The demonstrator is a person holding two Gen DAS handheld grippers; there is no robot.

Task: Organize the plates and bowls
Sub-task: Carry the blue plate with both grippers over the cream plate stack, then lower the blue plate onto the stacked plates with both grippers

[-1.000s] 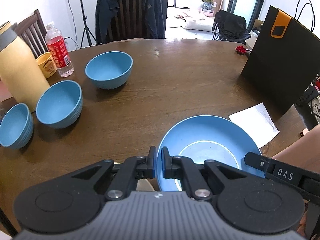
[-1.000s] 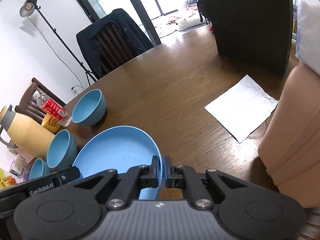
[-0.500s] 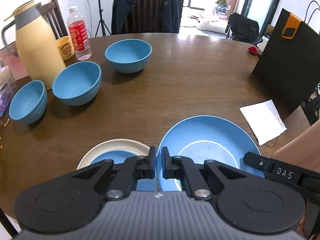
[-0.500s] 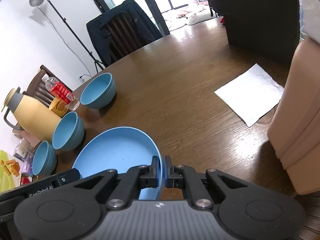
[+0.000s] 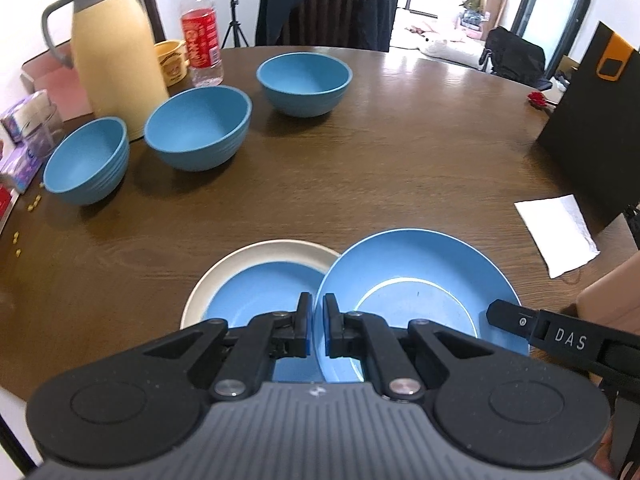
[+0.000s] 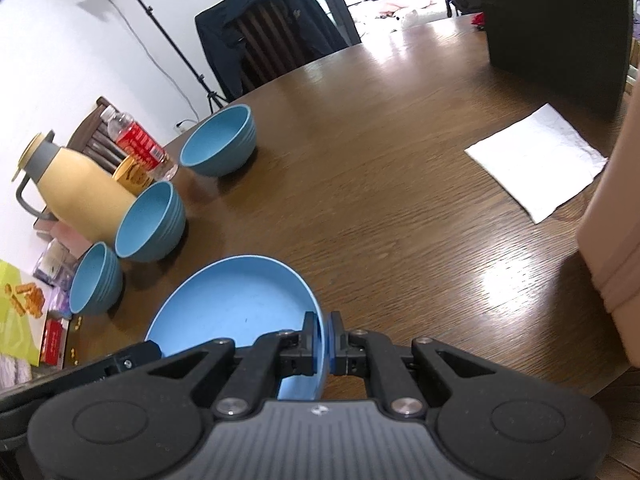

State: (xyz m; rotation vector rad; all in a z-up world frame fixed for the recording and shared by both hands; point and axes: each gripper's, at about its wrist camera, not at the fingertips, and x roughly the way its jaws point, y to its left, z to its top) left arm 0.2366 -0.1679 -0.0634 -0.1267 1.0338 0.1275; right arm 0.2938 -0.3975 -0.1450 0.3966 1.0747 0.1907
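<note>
Both grippers hold one blue plate point(image 5: 420, 292) above the table. My left gripper point(image 5: 316, 330) is shut on its left rim. My right gripper point(image 6: 323, 342) is shut on its right rim; the plate also shows in the right wrist view point(image 6: 236, 308). Below and left of it lies a cream-rimmed plate with a blue centre point(image 5: 256, 276), partly covered by the held plate. Three blue bowls stand at the far left: a small one point(image 5: 86, 158), a middle one point(image 5: 198, 126) and a far one point(image 5: 304, 82).
A yellow thermos jug point(image 5: 112, 40), a red-labelled water bottle point(image 5: 200, 36) and a yellow cup point(image 5: 172, 60) stand behind the bowls. A black paper bag point(image 5: 592, 120) and a white napkin point(image 5: 556, 232) are at the right. Snack packets point(image 6: 20, 312) lie at the table's left edge.
Both grippers have risen and drawn back with the blue plate. The cream-rimmed plate has come into view under its left edge, and more of the table's left side shows.
</note>
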